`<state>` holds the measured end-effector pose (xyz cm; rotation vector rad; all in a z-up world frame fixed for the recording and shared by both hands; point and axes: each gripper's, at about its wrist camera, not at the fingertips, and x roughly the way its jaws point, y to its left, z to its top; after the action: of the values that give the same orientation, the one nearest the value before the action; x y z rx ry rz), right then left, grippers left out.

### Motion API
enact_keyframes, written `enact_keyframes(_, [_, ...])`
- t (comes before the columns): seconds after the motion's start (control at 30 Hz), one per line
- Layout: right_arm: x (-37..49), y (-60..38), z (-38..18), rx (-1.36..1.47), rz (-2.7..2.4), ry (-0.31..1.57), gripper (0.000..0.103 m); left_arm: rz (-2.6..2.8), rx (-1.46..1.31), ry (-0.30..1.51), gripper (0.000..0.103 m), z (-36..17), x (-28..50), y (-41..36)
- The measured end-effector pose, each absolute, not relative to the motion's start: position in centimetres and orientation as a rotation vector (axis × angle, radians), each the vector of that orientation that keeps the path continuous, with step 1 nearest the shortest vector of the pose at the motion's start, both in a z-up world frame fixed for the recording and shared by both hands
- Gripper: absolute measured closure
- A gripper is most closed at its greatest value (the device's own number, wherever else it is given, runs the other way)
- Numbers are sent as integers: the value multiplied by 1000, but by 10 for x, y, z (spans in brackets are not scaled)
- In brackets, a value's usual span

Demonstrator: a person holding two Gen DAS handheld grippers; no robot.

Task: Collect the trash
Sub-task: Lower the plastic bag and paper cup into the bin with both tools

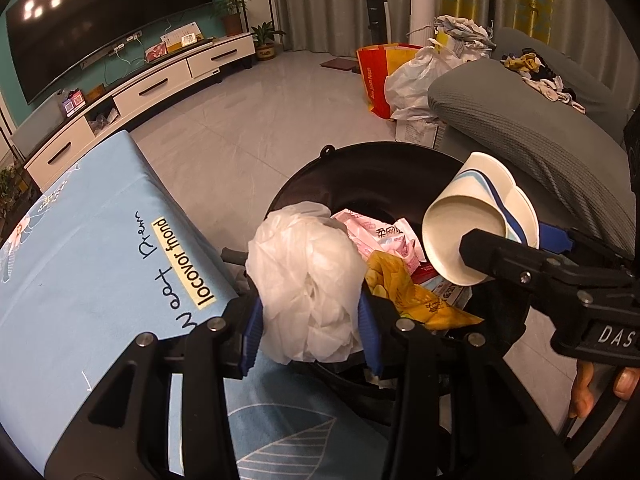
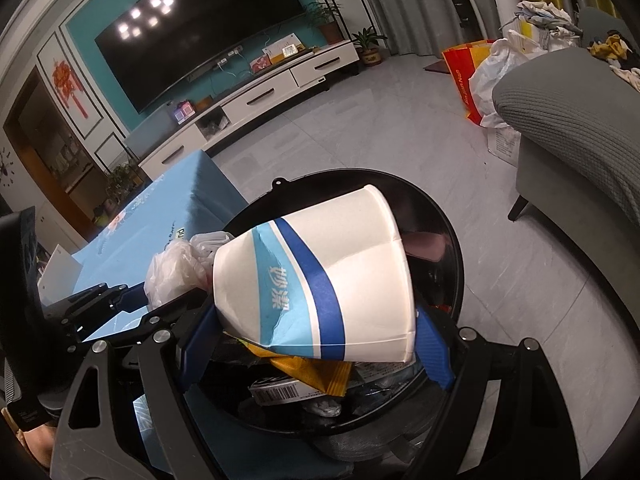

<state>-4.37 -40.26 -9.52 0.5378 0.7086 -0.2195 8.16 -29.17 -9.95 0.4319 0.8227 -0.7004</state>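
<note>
My left gripper is shut on a crumpled white plastic bag and holds it at the near left rim of the black trash bin. My right gripper is shut on a squashed white paper cup with blue stripes, held over the bin. The cup and right gripper also show in the left wrist view, above the bin's right side. The white bag shows left of the cup in the right wrist view. Pink and yellow wrappers lie in the bin.
A table with a light blue cloth stands left of the bin. A grey sofa is at the right, with bags beside it. A white TV cabinet and a TV stand across the tiled floor.
</note>
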Motion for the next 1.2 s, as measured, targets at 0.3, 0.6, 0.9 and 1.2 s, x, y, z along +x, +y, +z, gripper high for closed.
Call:
enact_keyframes(0.3, [-34, -399, -98, 518, -220, 730, 20, -705, 441, 833, 61, -104, 86, -297])
enact_keyframes(0.6, [-28, -400, -104, 508, -223, 754, 20, -711, 456, 838, 60, -108, 86, -303])
enact_keyframes(0.9, [-26, -400, -106, 510, -228, 766, 20, -714, 473, 846, 60, -111, 86, -308])
enact_keyframes(1.2, [-25, -401, -110, 505, -235, 782, 20, -712, 490, 855, 59, -114, 85, -314])
